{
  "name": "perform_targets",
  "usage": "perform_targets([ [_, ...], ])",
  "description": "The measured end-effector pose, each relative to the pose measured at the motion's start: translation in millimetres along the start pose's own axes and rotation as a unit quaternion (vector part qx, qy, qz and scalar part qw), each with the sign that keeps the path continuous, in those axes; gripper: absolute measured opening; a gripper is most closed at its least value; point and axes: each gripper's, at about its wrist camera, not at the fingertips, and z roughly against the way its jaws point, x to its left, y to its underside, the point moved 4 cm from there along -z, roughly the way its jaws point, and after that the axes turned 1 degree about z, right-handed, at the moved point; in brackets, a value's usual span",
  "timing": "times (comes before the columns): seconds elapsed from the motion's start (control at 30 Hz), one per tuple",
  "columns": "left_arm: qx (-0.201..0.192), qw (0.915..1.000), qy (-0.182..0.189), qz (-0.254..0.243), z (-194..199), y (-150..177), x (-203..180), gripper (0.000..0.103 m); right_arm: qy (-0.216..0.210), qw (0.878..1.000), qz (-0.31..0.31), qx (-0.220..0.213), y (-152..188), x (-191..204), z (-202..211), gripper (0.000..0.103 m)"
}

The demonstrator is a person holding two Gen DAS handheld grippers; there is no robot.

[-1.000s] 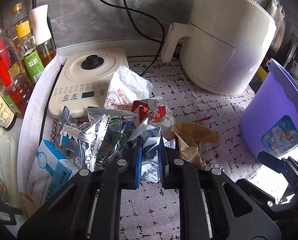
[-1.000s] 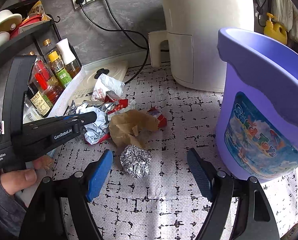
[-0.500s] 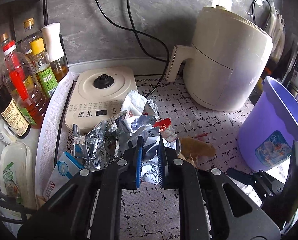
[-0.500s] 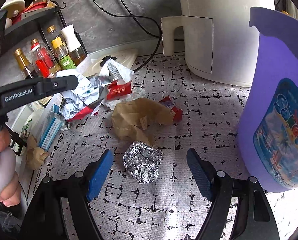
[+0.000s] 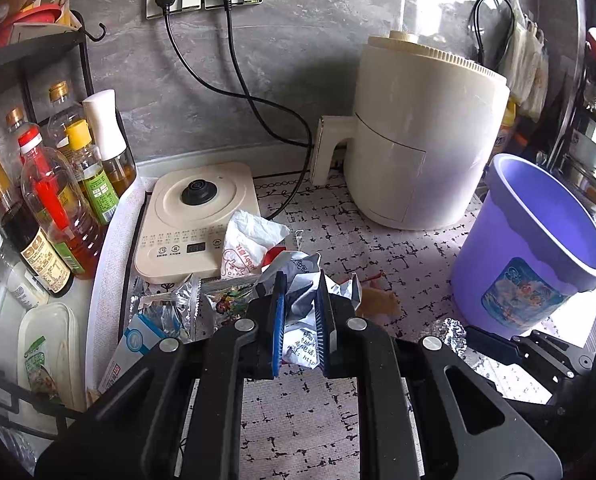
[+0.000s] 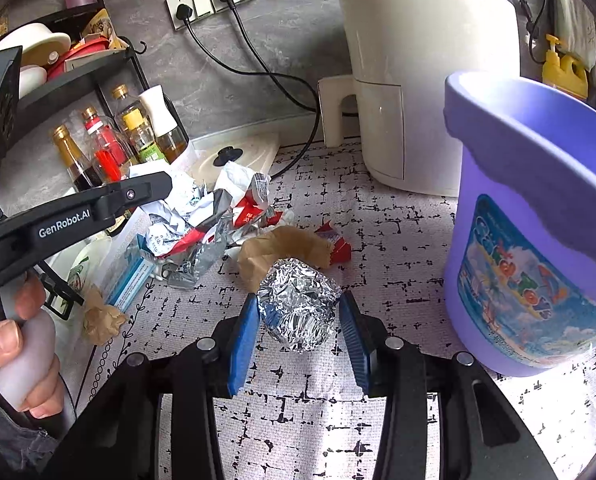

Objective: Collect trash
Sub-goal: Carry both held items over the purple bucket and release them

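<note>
The right hand-held gripper (image 6: pixel 298 320) closes its blue pads around a crumpled foil ball (image 6: pixel 297 309) lying between its jaws on the mat-covered worktop (image 6: pixel 378 232), the purple bucket (image 6: pixel 538 240) just to its right. Light and easily crushed, the ball looks best pinched across its middle. The left hand-held gripper (image 5: pixel 300 320) is clamped on a crinkly printed wrapper (image 5: pixel 298 280), thin and limp, above the remaining wrappers.

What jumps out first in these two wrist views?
The purple bucket looms at the right, next to the cream air fryer. Between the closing right gripper jaws sits a foil ball. The left gripper is shut on a crumpled wrapper, above the trash pile.
</note>
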Motion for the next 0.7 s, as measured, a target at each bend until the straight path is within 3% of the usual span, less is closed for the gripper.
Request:
perform_targets([
  [0.7, -0.083, 0.9953, 0.029, -0.042, 64, -34, -51, 0.014, 0.040, 0.990, -0.009, -0.137, -38, -12, 122, 0.042],
])
